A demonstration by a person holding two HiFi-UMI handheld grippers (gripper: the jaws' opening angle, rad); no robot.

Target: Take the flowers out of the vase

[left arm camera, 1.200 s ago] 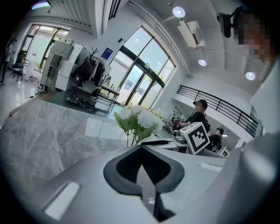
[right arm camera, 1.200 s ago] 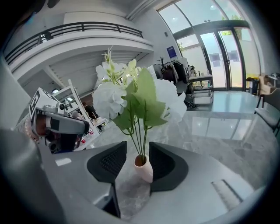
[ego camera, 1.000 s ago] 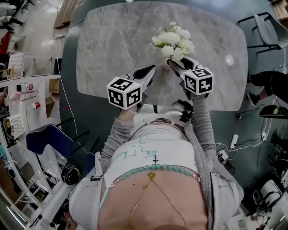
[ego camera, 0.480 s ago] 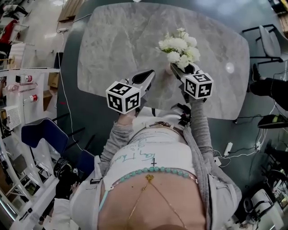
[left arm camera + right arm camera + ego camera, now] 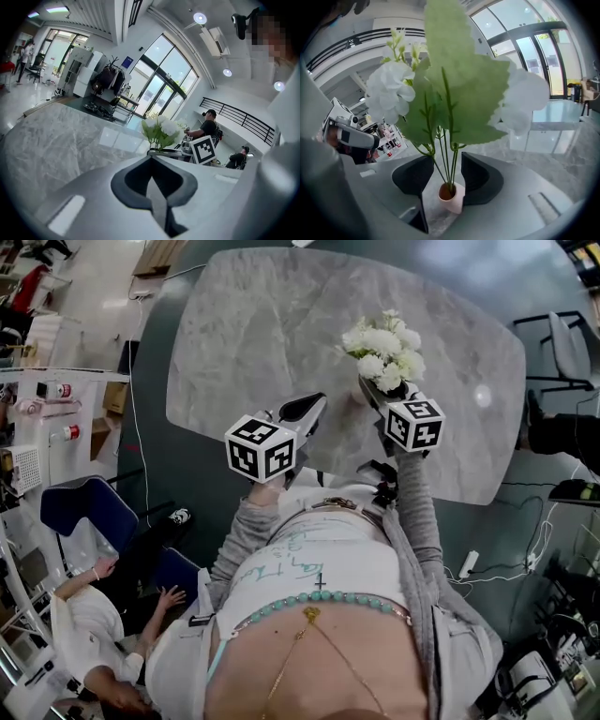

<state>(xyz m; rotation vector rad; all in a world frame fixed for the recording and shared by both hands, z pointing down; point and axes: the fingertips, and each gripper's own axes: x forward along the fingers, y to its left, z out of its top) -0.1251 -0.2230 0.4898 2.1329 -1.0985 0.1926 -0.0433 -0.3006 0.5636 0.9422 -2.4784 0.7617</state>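
Note:
A bunch of white flowers (image 5: 382,341) with green leaves stands on the grey marble table (image 5: 244,324), right of centre. In the right gripper view the flowers (image 5: 454,84) rise on thin green stems out of a small pink vase (image 5: 452,197). My right gripper (image 5: 446,171) is open, with one jaw on each side of the stems just above the vase rim. Seen from the head, that right gripper (image 5: 367,385) reaches in under the blooms, which hide the vase. My left gripper (image 5: 317,401) hovers left of the flowers; in its own view the left gripper (image 5: 151,161) is shut and empty.
The table's near edge lies close to my body. A blue chair (image 5: 84,517) and a seated person (image 5: 84,615) are on the floor at lower left. A grey chair (image 5: 562,334) stands right of the table. Cables trail over the floor on both sides.
The right gripper has stayed at the flower stems and the left gripper beside it. The head view has drifted a little, and a person has come into view at the lower left.

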